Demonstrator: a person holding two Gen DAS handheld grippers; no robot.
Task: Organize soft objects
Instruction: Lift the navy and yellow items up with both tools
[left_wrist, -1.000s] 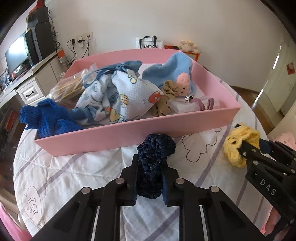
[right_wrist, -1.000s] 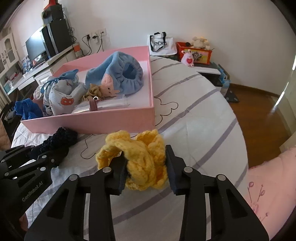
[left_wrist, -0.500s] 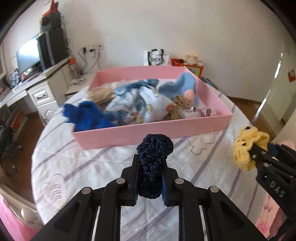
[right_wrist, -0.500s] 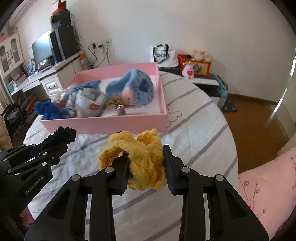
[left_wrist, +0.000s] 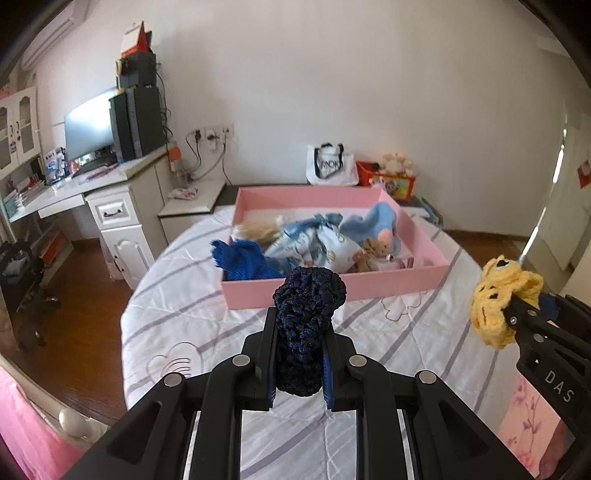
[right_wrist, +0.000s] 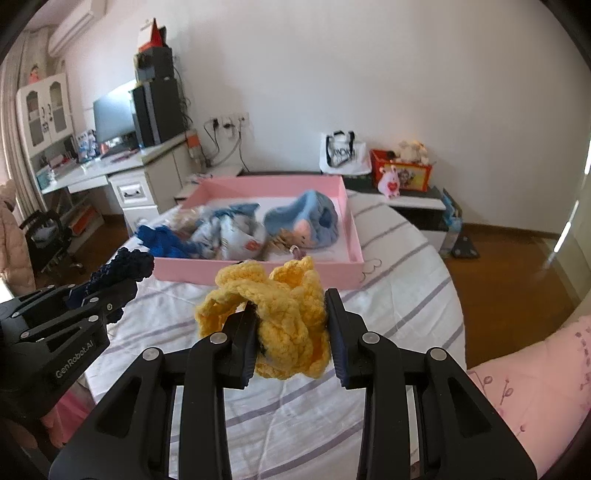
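My left gripper (left_wrist: 298, 363) is shut on a dark navy knitted piece (left_wrist: 306, 317), held up above the striped bed cover. My right gripper (right_wrist: 293, 338) is shut on a yellow crocheted piece (right_wrist: 280, 314), also lifted off the bed. Each gripper shows in the other's view: the yellow crocheted piece (left_wrist: 502, 299) at the right edge, the navy knitted piece (right_wrist: 125, 267) at the left. Beyond both lies a pink box (left_wrist: 373, 286) on the bed, holding a blue plush hat (right_wrist: 314, 218), printed pale cloth (left_wrist: 317, 245) and a blue knit (left_wrist: 243, 258) draped over its left wall.
The round bed with its white, purple-striped cover (right_wrist: 402, 295) drops off to wooden floor (right_wrist: 509, 258) on the right. A white desk with a monitor (left_wrist: 88, 129) stands at the left. A shopping bag (right_wrist: 343, 153) and a red toy box (right_wrist: 402, 175) sit by the far wall.
Both grippers have risen and drawn back from the pink box, each carrying its knitted piece. The box now looks smaller and farther, and more of the room shows.
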